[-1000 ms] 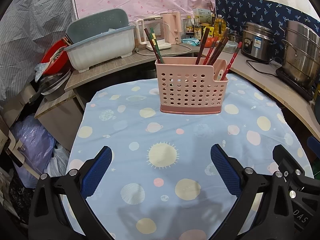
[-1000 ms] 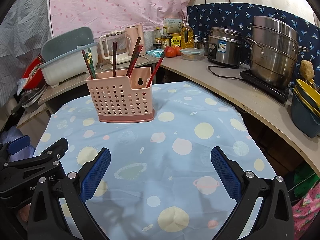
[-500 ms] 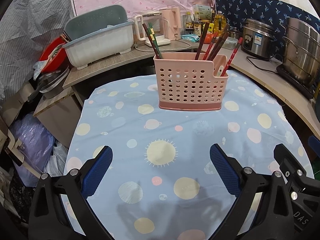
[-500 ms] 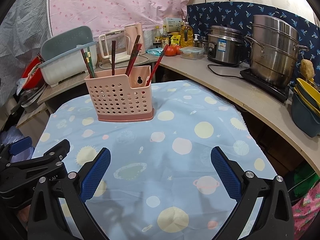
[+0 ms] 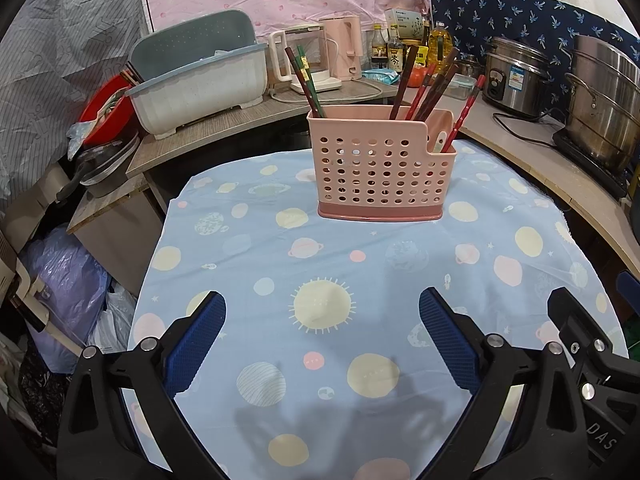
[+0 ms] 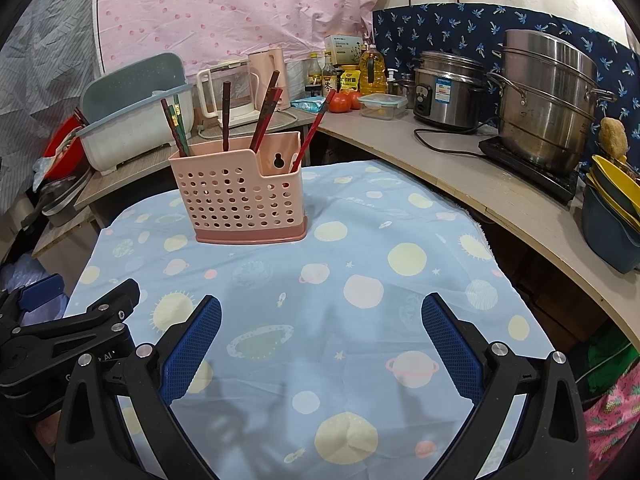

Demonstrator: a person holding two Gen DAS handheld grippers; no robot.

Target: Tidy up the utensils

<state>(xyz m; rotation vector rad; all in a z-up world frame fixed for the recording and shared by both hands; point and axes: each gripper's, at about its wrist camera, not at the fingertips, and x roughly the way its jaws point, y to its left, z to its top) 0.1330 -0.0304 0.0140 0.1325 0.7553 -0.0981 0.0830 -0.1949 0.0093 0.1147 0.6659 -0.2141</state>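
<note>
A pink perforated utensil holder (image 5: 380, 168) (image 6: 240, 196) stands upright at the far side of a table covered with a blue planet-print cloth (image 5: 340, 264) (image 6: 360, 264). Several dark and red chopsticks (image 5: 424, 88) (image 6: 264, 116) stick up out of it, and a green pair (image 5: 304, 80) leans at its left end. My left gripper (image 5: 322, 312) hangs open over the near part of the cloth, holding nothing. My right gripper (image 6: 320, 316) is open and empty too, beside the left one, well short of the holder.
A counter curves along the right with a rice cooker (image 6: 448, 92), a stacked steel pot (image 6: 548, 100) and bowls (image 6: 612, 216). Behind the table sit a dish drainer (image 5: 200, 84), kettles (image 5: 344, 52) and bottles. Bags (image 5: 68, 280) lie on the floor at the left.
Both grippers have drawn back slightly from the holder and the left view has lifted a little. Both stay open and empty; the holder has not moved.
</note>
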